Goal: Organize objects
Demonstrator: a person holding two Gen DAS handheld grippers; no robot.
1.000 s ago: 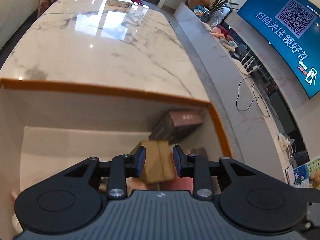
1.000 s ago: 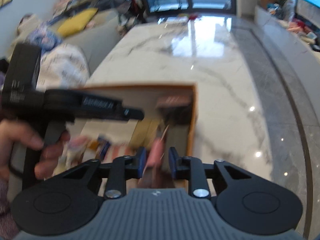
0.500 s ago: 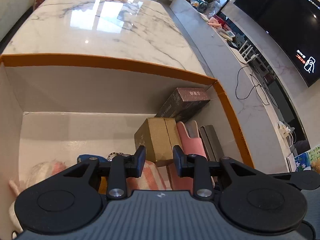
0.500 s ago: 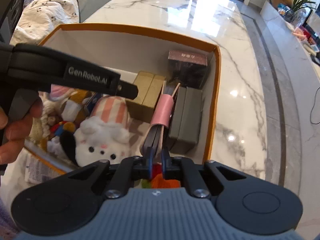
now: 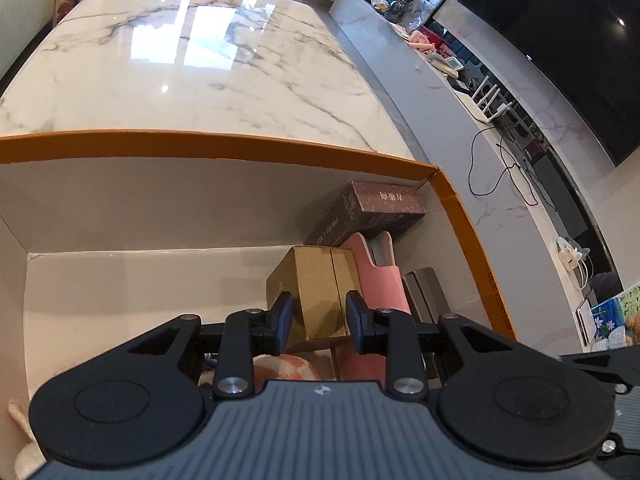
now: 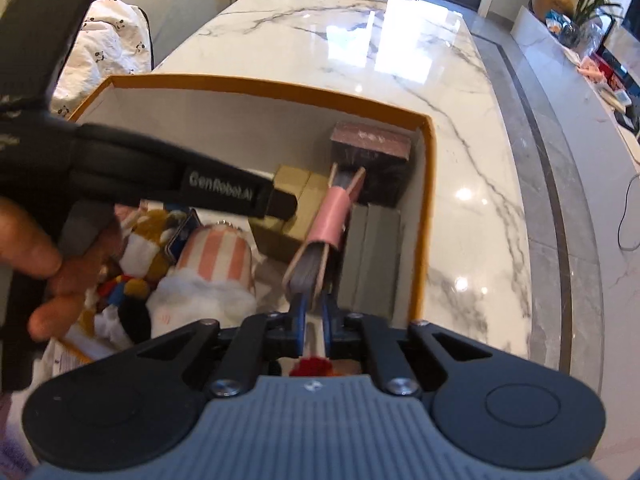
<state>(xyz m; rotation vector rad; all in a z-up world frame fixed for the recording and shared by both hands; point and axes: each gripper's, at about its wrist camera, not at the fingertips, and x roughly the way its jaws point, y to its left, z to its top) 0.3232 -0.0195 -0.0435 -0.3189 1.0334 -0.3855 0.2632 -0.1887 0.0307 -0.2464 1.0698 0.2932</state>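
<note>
Inside the orange-rimmed cardboard box (image 6: 430, 184), the right gripper (image 6: 311, 320) is clenched on the near end of a pink case (image 6: 330, 220). The case stands on its thin edge, its long axis running from the gripper toward the box's far right corner, and its far end reaches just short of a dark brown box (image 6: 370, 148) standing in that corner. In the right wrist view the case's near end shows a grey inner layer between two pink flaps, and the blue-padded fingers (image 6: 299, 328) press on it from either side.

To the right of the case, two grey boxes (image 6: 372, 256) lie side by side along the box's right wall, their long sides parallel with that wall. To its left sit two tan boxes (image 6: 300, 200), close together and near the case.

The left gripper (image 5: 319, 316) hovers over the box with its jaws apart and nothing between them; past the gap, the left wrist view shows a tan box (image 5: 316, 284) and the pink case (image 5: 376, 276).

A striped plush toy (image 6: 218, 260) and other soft toys fill the near left part of the box. The whole box rests on a white marble table (image 6: 360, 52), at its near end.
</note>
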